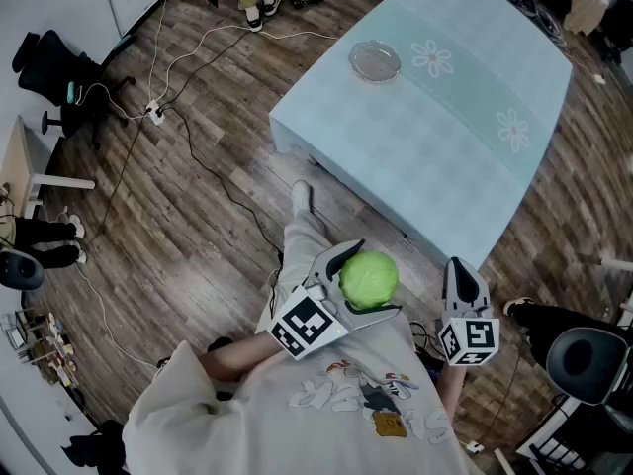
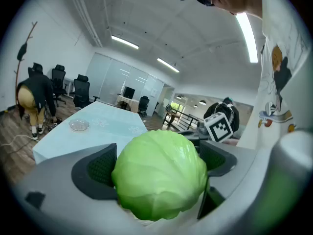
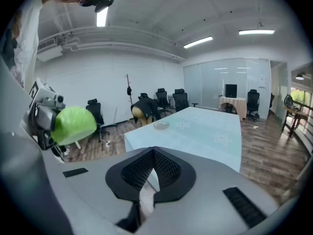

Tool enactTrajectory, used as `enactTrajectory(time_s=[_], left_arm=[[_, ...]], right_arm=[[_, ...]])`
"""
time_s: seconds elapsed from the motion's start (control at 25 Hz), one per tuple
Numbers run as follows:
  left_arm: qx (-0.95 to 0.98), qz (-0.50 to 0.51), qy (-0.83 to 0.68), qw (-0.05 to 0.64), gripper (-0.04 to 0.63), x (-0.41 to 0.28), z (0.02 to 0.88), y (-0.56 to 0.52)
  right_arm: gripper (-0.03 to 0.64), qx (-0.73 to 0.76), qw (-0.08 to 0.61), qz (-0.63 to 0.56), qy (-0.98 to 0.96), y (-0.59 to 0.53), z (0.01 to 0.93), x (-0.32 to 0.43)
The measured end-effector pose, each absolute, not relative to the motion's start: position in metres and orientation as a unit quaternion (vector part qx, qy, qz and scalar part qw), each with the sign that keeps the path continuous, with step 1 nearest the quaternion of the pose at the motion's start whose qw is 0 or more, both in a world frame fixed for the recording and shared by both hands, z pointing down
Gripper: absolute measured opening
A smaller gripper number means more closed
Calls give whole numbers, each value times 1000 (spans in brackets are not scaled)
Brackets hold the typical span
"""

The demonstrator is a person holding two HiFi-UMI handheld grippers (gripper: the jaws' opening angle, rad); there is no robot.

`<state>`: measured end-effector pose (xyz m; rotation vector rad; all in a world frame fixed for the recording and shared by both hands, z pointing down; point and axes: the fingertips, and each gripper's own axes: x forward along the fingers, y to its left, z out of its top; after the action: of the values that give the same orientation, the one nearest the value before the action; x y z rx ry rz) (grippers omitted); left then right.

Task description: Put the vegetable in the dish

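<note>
Currently standing off from the table (image 1: 450, 142), which fills the upper right of the head view under a pale blue cloth with flower prints.

Left gripper (image 1: 367, 283): jaws spread wide, one pad on each side of a round green cabbage (image 1: 369, 277), pinching it in mid-air. It sits at lower centre of the head view, close to the holder's torso and well apart from the table. In the left gripper view the cabbage (image 2: 161, 175) fills the gap between the dark ribbed pads.

Right gripper (image 1: 460, 275): lower right of the head view, just beside the left one, pointing towards the table. In its own view the pads are pressed together with nothing between them (image 3: 154, 170).

Dish (image 1: 375, 60): clear glass, shallow, looks empty. It lies near the table's far corner, upper centre of the head view (small in both gripper views).

Floor (image 1: 198, 216): dark wood planks, with cables (image 1: 198, 151) trailing across the left half.

Another person (image 3: 144, 106) is bent over beyond the table's far end, with office chairs (image 3: 178, 99) by the wall behind.
</note>
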<state>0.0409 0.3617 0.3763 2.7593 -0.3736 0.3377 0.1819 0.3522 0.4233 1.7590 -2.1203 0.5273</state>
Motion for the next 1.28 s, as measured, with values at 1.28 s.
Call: enactTrajectory(time_s=[1.28], left_arm=[[953, 105, -229, 168, 537, 35, 356, 479]], right_arm=[[21, 571, 116, 245, -775, 504, 425, 158]])
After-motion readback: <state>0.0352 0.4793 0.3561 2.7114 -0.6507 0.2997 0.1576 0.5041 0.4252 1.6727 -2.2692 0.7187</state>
